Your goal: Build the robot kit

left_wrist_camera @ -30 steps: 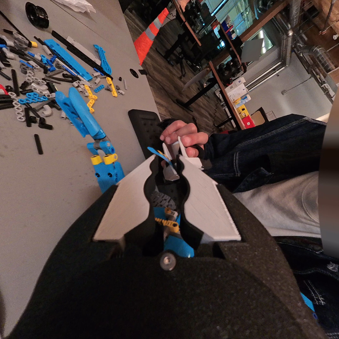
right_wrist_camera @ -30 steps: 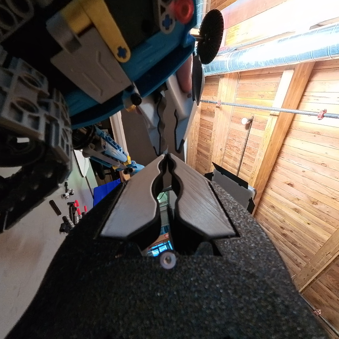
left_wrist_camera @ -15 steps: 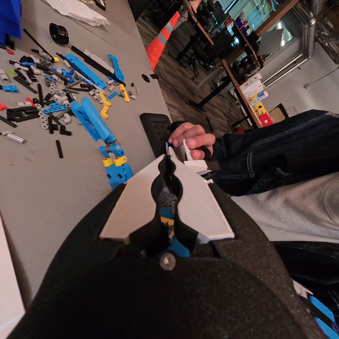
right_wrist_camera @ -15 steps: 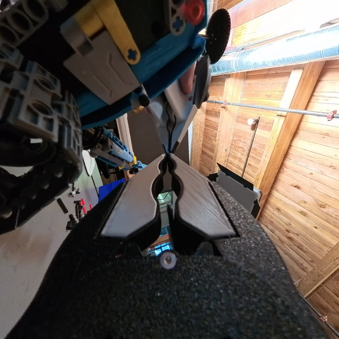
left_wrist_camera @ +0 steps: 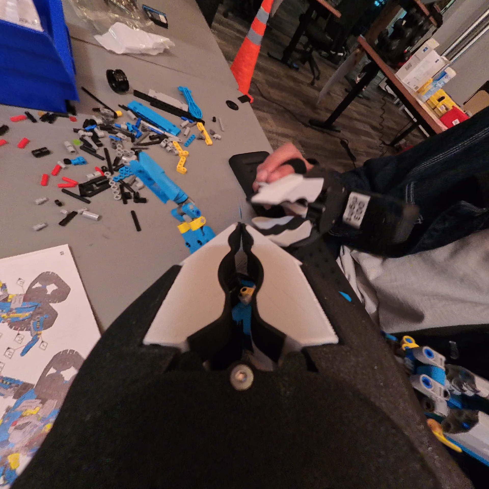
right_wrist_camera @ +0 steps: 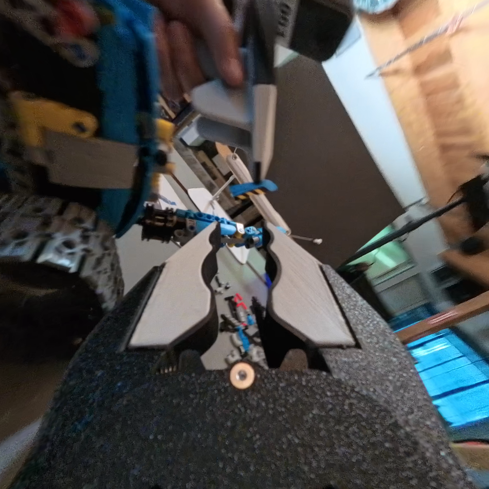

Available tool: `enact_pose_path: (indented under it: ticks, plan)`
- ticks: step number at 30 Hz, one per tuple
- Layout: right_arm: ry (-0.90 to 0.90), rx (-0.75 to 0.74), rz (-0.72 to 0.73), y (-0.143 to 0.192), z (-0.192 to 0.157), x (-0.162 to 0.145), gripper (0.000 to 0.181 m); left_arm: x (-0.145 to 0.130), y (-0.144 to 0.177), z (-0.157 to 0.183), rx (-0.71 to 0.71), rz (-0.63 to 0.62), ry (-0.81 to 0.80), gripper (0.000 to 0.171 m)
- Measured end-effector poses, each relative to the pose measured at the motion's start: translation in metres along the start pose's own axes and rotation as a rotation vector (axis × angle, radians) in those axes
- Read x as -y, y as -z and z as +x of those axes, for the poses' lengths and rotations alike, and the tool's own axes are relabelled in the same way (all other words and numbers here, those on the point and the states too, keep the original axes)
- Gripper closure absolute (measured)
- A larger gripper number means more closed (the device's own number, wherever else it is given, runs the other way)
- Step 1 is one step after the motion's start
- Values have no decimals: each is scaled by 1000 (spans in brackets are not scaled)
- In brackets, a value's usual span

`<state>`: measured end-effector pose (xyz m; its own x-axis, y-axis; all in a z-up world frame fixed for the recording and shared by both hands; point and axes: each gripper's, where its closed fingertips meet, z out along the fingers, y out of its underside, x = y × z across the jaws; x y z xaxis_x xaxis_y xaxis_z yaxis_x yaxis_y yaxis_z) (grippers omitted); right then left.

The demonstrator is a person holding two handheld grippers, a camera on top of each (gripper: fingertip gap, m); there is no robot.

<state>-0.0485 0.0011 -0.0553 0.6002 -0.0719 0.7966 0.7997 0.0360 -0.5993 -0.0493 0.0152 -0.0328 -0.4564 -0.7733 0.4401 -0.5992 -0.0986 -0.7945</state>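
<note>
Your left tongs (left_wrist_camera: 240, 225) are pinched together on a thin blue piece (right_wrist_camera: 252, 188); your right tongs (right_wrist_camera: 242, 229) stand parted and empty above the worktop (left_wrist_camera: 132, 254).

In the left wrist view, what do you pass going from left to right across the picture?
Instruction sheet → pile of loose building pieces → long blue built piece → left gripper → right gripper → dark denim sleeve.
</note>
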Motion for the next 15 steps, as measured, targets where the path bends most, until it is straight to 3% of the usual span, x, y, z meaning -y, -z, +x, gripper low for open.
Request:
enact_pose_path:
  ticks: [3,5,7,9,11,15]
  plan:
    - [-401,140,13,-7,17,-8,145,-3,0,-5,-43,13,74,171]
    - [-705,354,38,-13,15,-11,148,-3,-1,-10,-60,31,125,171]
    - [-932,526,87,-15,15,-6,134,-1,-1,-11,-94,56,154,171]
    - [-1067,624,167,-11,18,5,138,-2,0,-10,-116,59,161,171]
    - [-1138,629,208,-8,23,8,141,-3,2,-14,-94,53,155,171]
    - [-1170,592,167,-10,22,-6,148,-7,24,-24,2,24,112,171]
